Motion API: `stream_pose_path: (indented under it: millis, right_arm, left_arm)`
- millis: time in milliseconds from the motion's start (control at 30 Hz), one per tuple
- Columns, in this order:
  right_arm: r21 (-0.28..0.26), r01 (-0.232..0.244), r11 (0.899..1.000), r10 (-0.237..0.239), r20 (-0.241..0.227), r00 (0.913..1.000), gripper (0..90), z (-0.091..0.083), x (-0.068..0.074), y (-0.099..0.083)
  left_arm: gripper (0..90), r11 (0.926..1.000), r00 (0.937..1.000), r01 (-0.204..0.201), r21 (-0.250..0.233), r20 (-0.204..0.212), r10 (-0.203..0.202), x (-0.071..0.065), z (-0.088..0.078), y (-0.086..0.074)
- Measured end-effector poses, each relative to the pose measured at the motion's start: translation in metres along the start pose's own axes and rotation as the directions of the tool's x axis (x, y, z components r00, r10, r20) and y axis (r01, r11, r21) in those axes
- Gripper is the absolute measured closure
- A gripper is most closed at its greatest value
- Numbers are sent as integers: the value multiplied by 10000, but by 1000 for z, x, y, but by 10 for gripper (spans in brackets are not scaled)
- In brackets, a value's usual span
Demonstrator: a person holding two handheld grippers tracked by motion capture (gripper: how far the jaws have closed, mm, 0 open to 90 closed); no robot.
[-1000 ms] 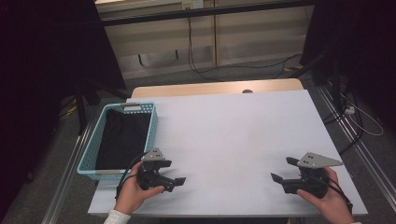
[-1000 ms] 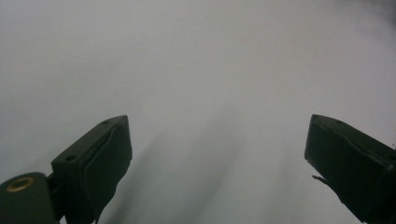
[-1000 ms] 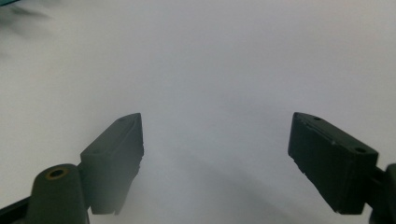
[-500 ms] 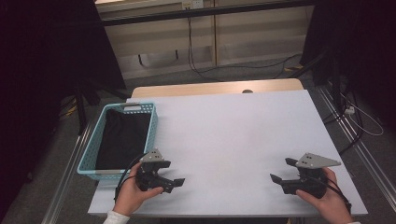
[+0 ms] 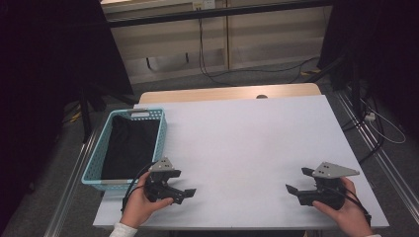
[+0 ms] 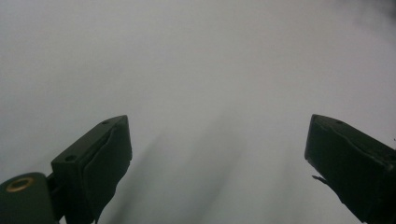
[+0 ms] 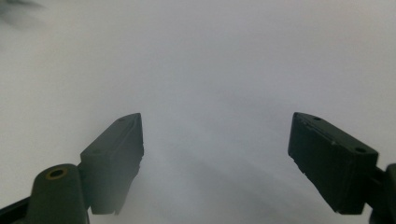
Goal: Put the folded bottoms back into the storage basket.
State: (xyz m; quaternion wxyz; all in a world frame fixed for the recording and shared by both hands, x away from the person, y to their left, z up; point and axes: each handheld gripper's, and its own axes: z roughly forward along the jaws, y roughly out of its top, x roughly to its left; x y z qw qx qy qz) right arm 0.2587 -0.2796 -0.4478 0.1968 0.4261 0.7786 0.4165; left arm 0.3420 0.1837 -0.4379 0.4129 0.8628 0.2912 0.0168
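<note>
On the white table top [image 5: 247,143] a hand holds my left gripper [image 5: 188,193] near the front left, just right of a light blue basket [image 5: 97,163]. Its jaws stand wide apart with bare white surface between them [image 6: 217,154]. At the front right another hand holds my right gripper [image 5: 295,181], pointing left toward the table's middle. Its jaws are spread too, with nothing between them [image 7: 215,154]. Dark cloth [image 5: 131,145] lies inside the basket.
The basket stands along the table's left edge. A wooden strip [image 5: 227,93] borders the far edge. Cables [image 5: 385,131] trail on the floor at the right, and dark stands and curtains flank the table.
</note>
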Motion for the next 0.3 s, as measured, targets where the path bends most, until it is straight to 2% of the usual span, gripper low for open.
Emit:
stream_pose_path:
  millis: [300]
  right_arm:
    - [44,1,10000,0,-24,10000,176,1,0,-1]
  left_arm:
    - [73,10000,10000,-3,72,36,2,0,2,0]
